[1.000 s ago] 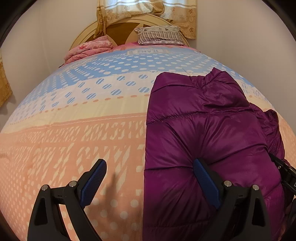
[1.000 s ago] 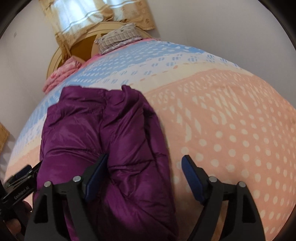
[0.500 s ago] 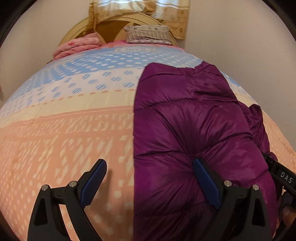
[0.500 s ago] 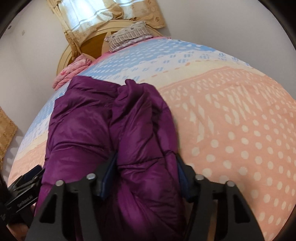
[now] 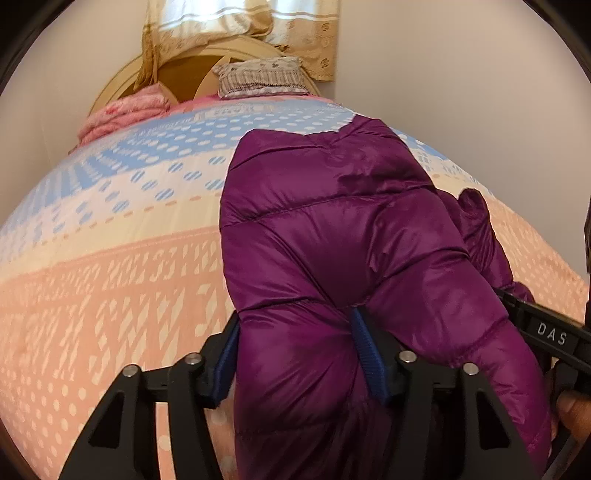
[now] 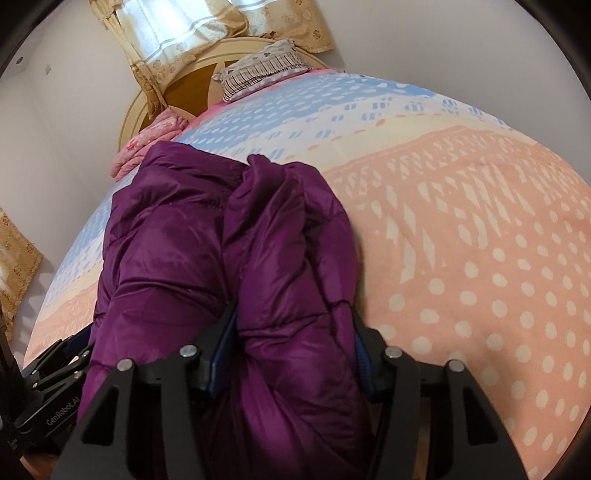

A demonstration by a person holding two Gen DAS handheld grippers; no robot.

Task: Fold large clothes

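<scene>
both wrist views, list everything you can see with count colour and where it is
puffer jacket: one, purple, on the bedspread, near end pinched by both grippers
bedspread: one, peach, cream and blue with pale dots, covering the bed
pillow: one, striped grey and white, at the headboard
blanket: one, pink, folded by the headboard
headboard: one, tan wood, curved, against the wall
curtain: one, beige and white, above the headboard
left gripper: black with blue pads, closed on the jacket's left part
right gripper: black with blue pads, closed on the jacket's right part
</scene>
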